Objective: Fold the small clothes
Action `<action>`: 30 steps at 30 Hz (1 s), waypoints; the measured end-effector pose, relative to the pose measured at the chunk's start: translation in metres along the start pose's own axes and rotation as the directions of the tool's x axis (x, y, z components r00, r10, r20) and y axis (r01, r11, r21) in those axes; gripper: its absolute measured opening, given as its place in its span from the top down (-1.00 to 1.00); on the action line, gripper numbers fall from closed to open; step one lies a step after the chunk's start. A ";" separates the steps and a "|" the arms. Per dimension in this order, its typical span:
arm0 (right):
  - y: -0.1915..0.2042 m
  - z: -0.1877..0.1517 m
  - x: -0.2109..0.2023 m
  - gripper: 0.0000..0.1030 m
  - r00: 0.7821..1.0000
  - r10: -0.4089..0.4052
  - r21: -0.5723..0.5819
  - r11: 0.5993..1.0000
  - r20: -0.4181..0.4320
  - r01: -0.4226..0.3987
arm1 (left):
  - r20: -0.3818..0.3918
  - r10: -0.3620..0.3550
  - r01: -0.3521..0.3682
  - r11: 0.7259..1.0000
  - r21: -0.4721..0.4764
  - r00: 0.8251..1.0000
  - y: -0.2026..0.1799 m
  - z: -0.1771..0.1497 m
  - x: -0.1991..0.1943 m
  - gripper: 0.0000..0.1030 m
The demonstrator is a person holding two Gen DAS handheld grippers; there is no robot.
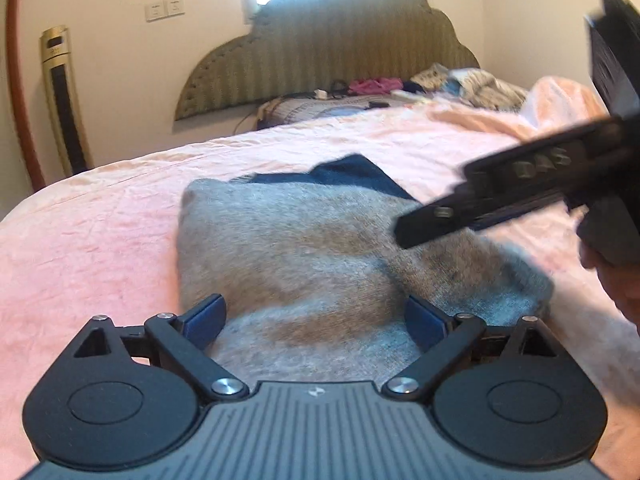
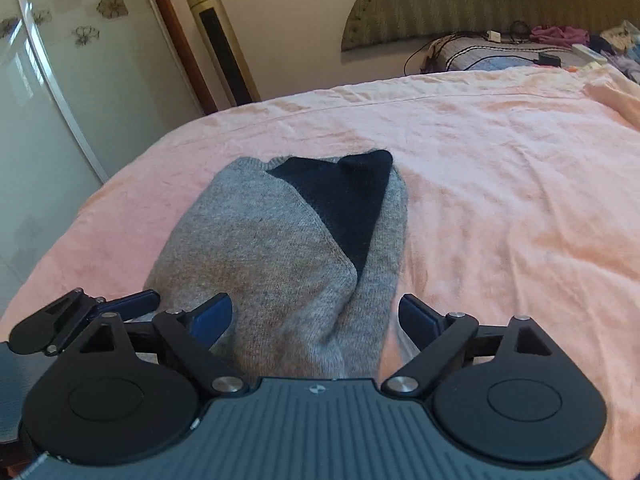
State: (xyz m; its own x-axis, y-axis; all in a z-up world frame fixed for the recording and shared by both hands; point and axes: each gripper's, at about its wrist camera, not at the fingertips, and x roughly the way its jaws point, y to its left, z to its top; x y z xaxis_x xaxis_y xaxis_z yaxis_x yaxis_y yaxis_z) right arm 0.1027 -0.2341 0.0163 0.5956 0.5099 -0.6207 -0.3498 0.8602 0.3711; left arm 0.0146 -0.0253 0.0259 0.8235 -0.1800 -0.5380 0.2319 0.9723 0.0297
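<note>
Your left gripper (image 1: 316, 320) and right gripper (image 2: 316, 320) both stood wide open, gripping nothing, at lower centre. The grey knitted garment with its dark navy panel (image 2: 280, 248) lay part-folded on the pink bedspread (image 2: 500, 168). You would have done well to pinch both near corners evenly before folding.

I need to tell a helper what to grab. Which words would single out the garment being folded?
Find the bed's pink cover. On its near part lies a folded grey knit sweater. A dark navy triangle shows at its far end, unlike the colourful clothes piled by the headboard.

Folded grey knitted sweater (image 2: 276, 248) with a dark navy triangular panel (image 2: 344, 200) lies centre frame on a pink wrinkled bedspread (image 2: 500, 184). Right gripper (image 2: 316, 320) at bottom centre, blue-padded jaws spread wide, straddling the sweater's near end. Left gripper (image 2: 120, 308) enters at lower left.
</note>
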 end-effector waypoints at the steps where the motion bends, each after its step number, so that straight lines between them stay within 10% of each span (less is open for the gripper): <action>1: -0.007 -0.003 -0.007 -0.79 1.000 0.024 0.041 0.999 -0.008 -0.024 | 0.011 -0.038 0.039 0.997 -0.066 0.999 0.010 -0.001 -0.012 -0.88; 4: -0.028 -0.015 -0.016 -0.80 0.988 0.127 0.162 0.980 -0.083 -0.113 | 0.039 -0.184 0.186 0.919 -0.347 0.982 0.060 -0.011 -0.038 -0.88; 8: -0.042 -0.025 -0.015 -0.81 0.955 0.281 0.263 0.932 -0.094 -0.249 | 0.028 -0.365 0.273 0.643 -0.715 0.931 0.120 -0.042 -0.023 -0.86; 12: -0.045 -0.022 0.000 -0.71 0.926 0.366 0.337 0.886 -0.088 -0.318 | 0.049 -0.479 0.352 0.566 -0.746 0.876 0.117 -0.038 -0.004 -0.67; 14: -0.042 -0.022 0.006 0.14 0.934 0.335 0.316 0.906 -0.123 -0.284 | -0.043 -0.490 0.301 0.599 -0.742 0.871 0.104 -0.035 0.015 0.48; 16: -0.045 -0.023 0.009 0.55 0.940 0.310 0.315 0.915 -0.145 -0.253 | -0.070 -0.481 0.271 0.601 -0.752 0.874 0.102 -0.036 0.022 0.63; 22: -0.032 -0.040 -0.044 0.58 0.937 0.323 0.192 0.936 -0.135 -0.295 | -0.057 -0.464 0.304 0.664 -0.683 0.884 0.101 -0.034 -0.032 0.71; 26: -0.042 -0.066 -0.055 0.50 0.942 0.289 0.196 0.947 -0.168 -0.256 | -0.146 -0.402 0.248 0.772 -0.585 0.904 0.096 -0.057 -0.051 0.69; 30: -0.052 -0.039 -0.069 -0.36 0.964 0.263 0.222 0.943 -0.033 -0.249 | -0.078 -0.383 0.282 0.789 -0.545 0.920 0.100 -0.060 -0.075 0.64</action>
State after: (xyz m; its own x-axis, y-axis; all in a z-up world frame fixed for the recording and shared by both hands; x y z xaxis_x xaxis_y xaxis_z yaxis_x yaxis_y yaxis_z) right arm 0.0519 -0.3136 0.0128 0.4582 0.7179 -0.5240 -0.3173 0.6828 0.6581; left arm -0.0555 0.0941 0.0183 0.6286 -0.5263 -0.5726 0.1328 0.7981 -0.5877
